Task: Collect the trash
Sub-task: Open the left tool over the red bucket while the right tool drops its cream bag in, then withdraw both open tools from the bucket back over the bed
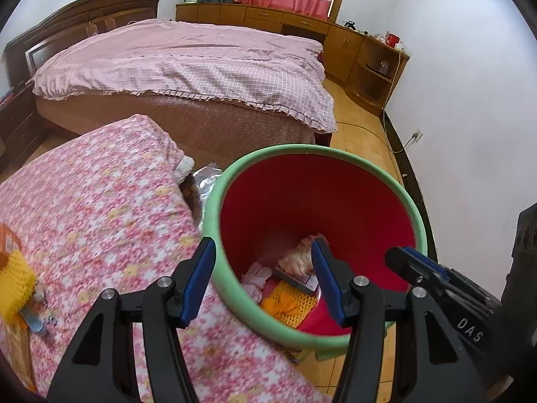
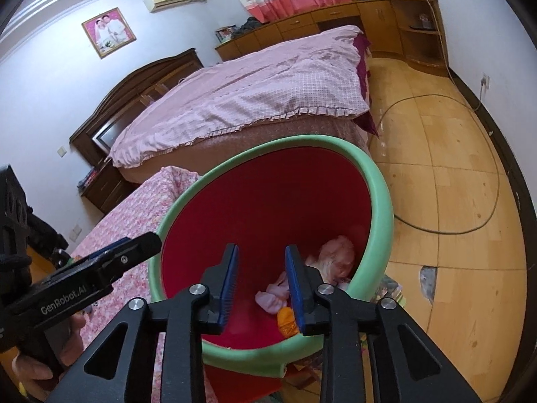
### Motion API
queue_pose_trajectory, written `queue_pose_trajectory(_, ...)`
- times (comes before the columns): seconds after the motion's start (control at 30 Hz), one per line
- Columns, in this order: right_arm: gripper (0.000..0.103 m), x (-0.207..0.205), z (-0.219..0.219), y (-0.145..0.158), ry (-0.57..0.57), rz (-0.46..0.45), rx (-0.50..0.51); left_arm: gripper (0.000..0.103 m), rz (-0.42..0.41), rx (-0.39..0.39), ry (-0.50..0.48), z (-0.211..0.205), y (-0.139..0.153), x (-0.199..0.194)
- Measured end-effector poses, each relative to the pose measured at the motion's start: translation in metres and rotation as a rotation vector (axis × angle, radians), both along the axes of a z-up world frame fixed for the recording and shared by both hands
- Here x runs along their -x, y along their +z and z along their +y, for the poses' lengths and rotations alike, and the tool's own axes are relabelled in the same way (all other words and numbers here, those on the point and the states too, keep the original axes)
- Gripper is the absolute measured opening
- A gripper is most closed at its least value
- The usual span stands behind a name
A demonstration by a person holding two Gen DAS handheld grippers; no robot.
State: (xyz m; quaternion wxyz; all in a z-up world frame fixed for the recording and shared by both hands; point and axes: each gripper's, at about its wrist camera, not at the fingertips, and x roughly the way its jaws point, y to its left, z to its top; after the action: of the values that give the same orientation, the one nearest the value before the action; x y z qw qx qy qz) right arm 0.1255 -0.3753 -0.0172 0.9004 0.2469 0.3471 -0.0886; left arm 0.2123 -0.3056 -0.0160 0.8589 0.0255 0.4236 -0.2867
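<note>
Hovering over the red bin (image 1: 322, 201) with the green rim, the left gripper (image 1: 263, 282) is seen with its 2 blue pads moderately apart and nothing between them. The right gripper (image 2: 261, 288) is held above the same bin, its pads set narrower and likewise empty. Inside the bin, crumpled pink wrappers (image 2: 335, 255), a pale pink scrap (image 2: 273, 297) and a yellow mesh piece (image 1: 295, 302) are seen. A pink floral cloth (image 1: 100, 218) is spread beside the bin, with a yellow mesh item (image 1: 15, 278) lying on it. A bed (image 1: 188, 67), wooden cabinets (image 1: 268, 16) and a tiled floor (image 2: 453, 168) are visible behind. "GenRobot.AI" and "DAS" are printed on the grippers.
</note>
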Motion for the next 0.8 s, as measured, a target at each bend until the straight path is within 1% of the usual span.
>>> queue_pose_trajectory(0.13, 0.042, 0.007, 0.006, 0.008, -0.011, -0.020, 0.003, 0.059, -0.008, 0.015, 0.023, 0.020, 0.006, 0.006)
queue_pose_trajectory(0.23, 0.046, 0.012, 0.013, 0.014, -0.014, -0.034, -0.001, 0.059, -0.022, 0.020, 0.046, 0.037, 0.012, 0.008)
queue_pose_trajectory(0.47, 0.049, 0.016, 0.038, 0.024, 0.016, -0.053, -0.007, 0.059, -0.045, 0.021, 0.107, 0.079, 0.022, 0.012)
queue_pose_trajectory(0.8, 0.053, 0.010, 0.074, 0.034, 0.063, -0.059, 0.002, 0.059, -0.053, 0.029, 0.227, 0.154, 0.025, 0.012)
